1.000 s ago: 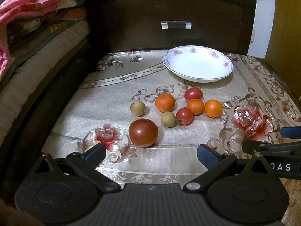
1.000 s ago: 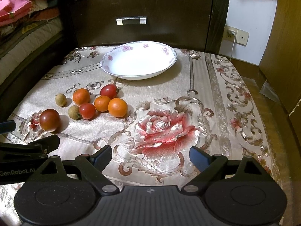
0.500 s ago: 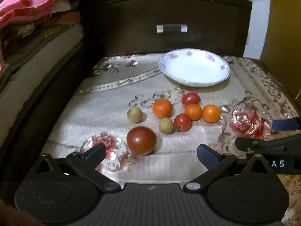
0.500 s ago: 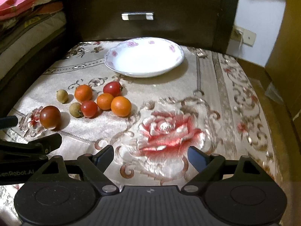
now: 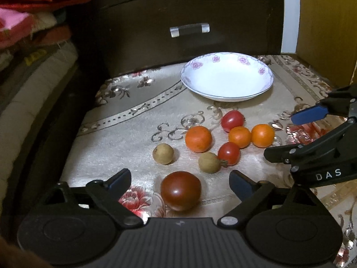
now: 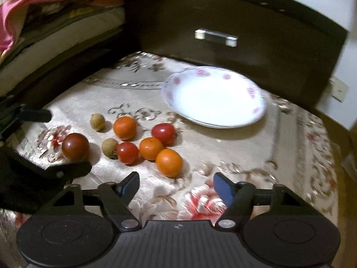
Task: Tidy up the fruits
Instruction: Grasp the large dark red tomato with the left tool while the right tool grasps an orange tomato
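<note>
The dark red round tomato point(image 5: 180, 190) is being framed low-centre between the left gripper point(image 5: 180, 182), jaws wide and just narrowing; the right gripper point(image 6: 176, 184) is being closed too, nothing held, bottom-centre below the orange fruit point(image 6: 169, 162).

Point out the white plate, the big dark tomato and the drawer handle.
white plate point(image 5: 226, 97): left wrist view, on its front rim.
big dark tomato point(image 5: 180, 191): left wrist view, middle of its skin.
drawer handle point(image 5: 189, 29): left wrist view, middle of the bar.
</note>
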